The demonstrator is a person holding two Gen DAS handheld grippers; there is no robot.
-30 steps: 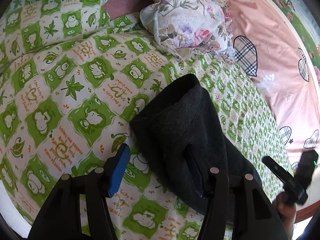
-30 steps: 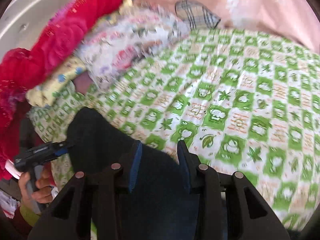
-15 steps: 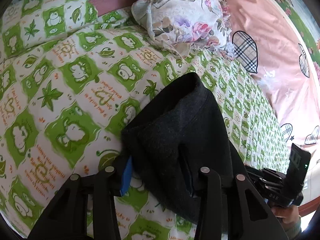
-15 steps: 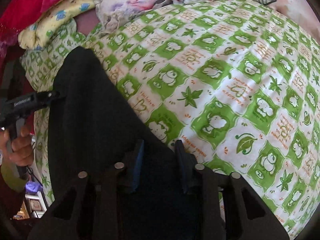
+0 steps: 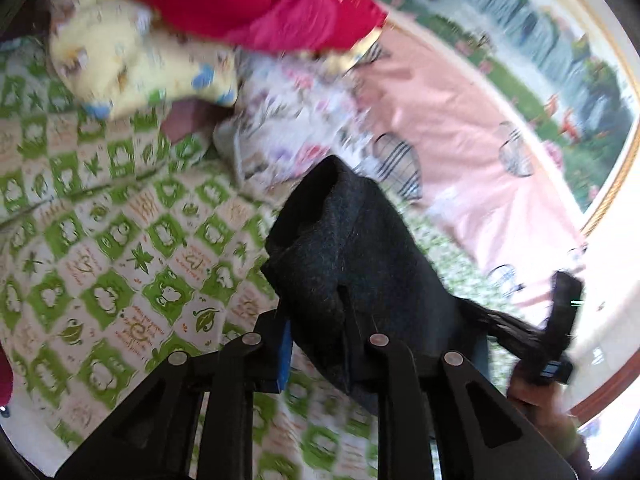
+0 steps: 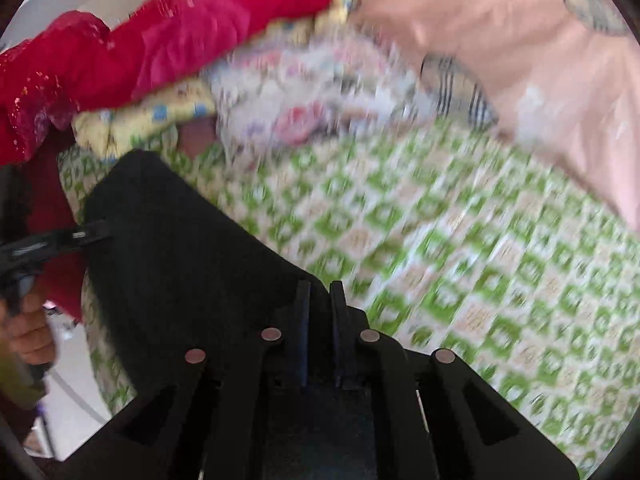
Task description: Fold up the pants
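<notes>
Two wrist views over a bed covered by a green-and-white sheet (image 5: pixel 120 264) printed with leaves and small animals. Both pictures are blurred.

The dark pants (image 5: pixel 352 264) are bunched and lifted above the sheet, stretched between the two grippers. In the left view, the left gripper (image 5: pixel 316 320) has its fingers clamped on a thick fold at one end of the pants — cloth fills the space between the blue pad and the other finger. The right gripper (image 5: pixel 556 336) shows at the far right edge of that view, gripping the other end of the pants.

In the right view, the right gripper (image 6: pixel 319 300) has its fingers nearly together, pinching the edge of the pants (image 6: pixel 180 248), which spread away to the left as a dark sheet. The left gripper (image 6: pixel 52 240) touches their far left edge, a hand (image 6: pixel 30 332) below it.

Behind, at the head of the bed — a red cloth (image 5: pixel 248 0), a yellow pillow (image 5: pixel 132 64), a floral pillow (image 6: pixel 304 96) and a pink cover (image 5: pixel 460 128) with plaid hearts.
</notes>
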